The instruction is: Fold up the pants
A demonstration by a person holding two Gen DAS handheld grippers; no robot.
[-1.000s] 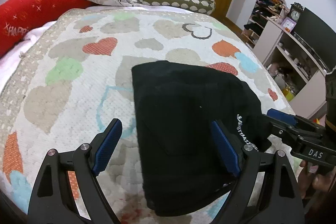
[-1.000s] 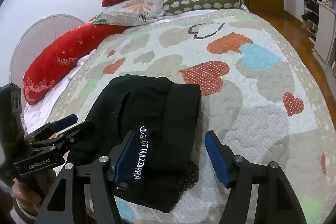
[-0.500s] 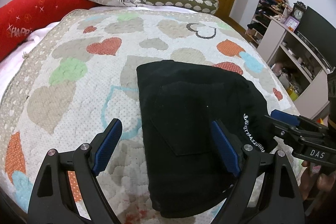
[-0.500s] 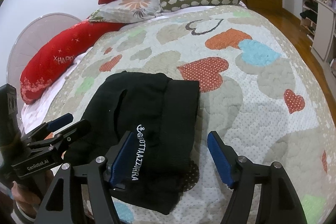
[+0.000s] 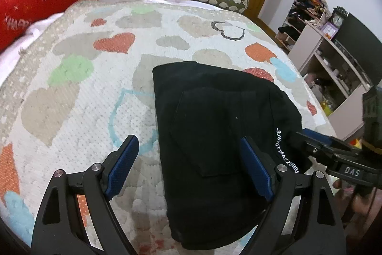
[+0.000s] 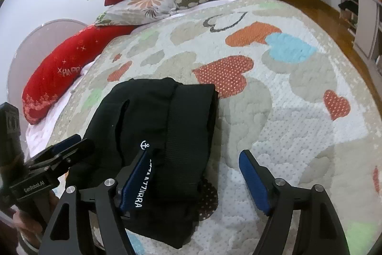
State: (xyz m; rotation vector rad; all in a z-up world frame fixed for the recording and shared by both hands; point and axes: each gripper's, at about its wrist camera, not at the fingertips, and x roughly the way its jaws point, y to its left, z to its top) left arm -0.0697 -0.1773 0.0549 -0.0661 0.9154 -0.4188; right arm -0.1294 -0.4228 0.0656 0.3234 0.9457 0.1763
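Left wrist view: the left gripper [image 5: 188,164] has its fingers spread wide, holding nothing, above the folded black pants [image 5: 214,135] lying on the heart-patterned bed [image 5: 71,78].

Right wrist view: the right gripper [image 6: 195,173] is likewise spread; its left finger [image 6: 133,181] seems to rest on the pants [image 6: 162,126], beside the white lettering [image 6: 143,183].

lettering on black pants [image 6: 162,126] partly hidden behind right gripper [image 6: 194,178] finger, pants' near edge cut off by left gripper [image 5: 188,164] arms, shelf items [image 5: 334,78] too small to ID, red pillow [image 5: 31,6] text blurred
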